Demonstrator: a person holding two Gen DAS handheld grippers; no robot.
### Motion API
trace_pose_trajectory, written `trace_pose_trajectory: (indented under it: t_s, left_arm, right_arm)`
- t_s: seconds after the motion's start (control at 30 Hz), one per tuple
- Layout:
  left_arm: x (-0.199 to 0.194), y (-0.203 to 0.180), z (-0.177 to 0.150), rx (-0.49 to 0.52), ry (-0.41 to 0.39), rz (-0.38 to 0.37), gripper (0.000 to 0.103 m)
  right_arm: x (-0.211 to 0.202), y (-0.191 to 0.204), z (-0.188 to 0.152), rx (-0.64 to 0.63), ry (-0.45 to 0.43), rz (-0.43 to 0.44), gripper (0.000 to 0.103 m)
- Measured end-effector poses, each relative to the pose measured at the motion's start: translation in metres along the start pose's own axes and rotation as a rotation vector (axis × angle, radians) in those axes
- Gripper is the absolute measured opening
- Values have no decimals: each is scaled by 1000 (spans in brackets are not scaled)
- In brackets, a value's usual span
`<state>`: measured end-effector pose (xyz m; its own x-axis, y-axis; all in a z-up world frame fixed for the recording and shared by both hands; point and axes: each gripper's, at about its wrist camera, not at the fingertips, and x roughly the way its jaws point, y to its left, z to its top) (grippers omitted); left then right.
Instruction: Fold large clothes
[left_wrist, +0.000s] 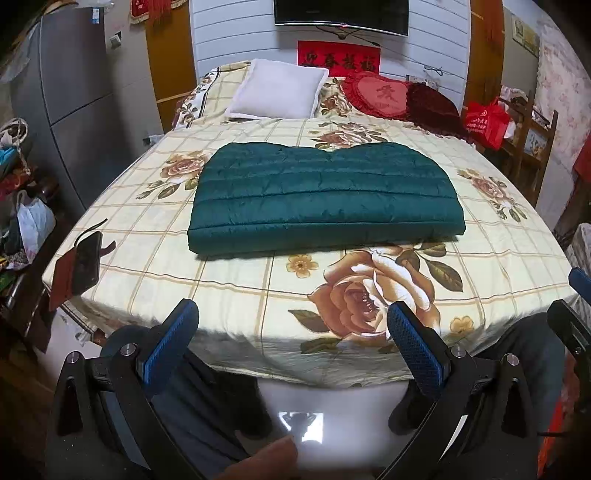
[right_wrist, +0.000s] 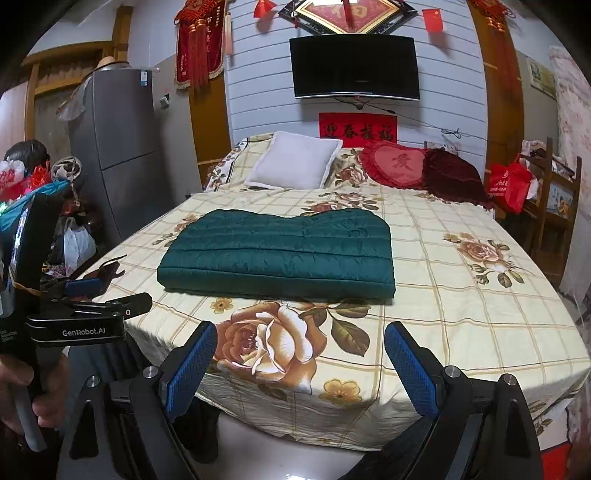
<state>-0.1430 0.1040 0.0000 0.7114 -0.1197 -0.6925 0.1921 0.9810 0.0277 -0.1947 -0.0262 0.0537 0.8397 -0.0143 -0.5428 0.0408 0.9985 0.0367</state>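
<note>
One dark teal quilted padded garment (left_wrist: 325, 199) lies folded into a thick flat rectangle near the middle of the bed, its straight folded edge toward the foot and its curved edge toward the pillows. It rests on a cream checked bedspread printed with large brown roses (left_wrist: 147, 229), touched by neither gripper.

Behind it, at the head of the bed, a white square pillow (left_wrist: 277, 90) sits left of a red heart-shaped cushion (left_wrist: 380, 96) and a dark maroon frilled cushion (left_wrist: 436, 107). A black phone in a red case (left_wrist: 79, 267) lies at the bed's left edge.

Both grippers hang off the foot of the bed, over the pale floor. The left gripper (left_wrist: 291, 350) has its blue-padded fingers spread wide with nothing between them; the right gripper (right_wrist: 299, 363) is likewise spread wide and holds nothing.

Only the right wrist view shows the whole black wall-mounted television (right_wrist: 354, 68), the framed red decoration (right_wrist: 347, 14) above it, and the left gripper's black body from the side. Only the left wrist view shows dark trouser legs below the bed edge.
</note>
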Motion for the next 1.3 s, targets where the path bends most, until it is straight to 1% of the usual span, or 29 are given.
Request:
trace_pose_trajectory:
  t_s: [0.23,1.3]
  left_arm:
    - [1,3,1,-12,7,9,102]
    - [6,5,1,-13,21,5,102]
  right_arm:
    - [0,-1,-1,-4,6,-1,90]
    - [4,1,-2,-3,12,5,90]
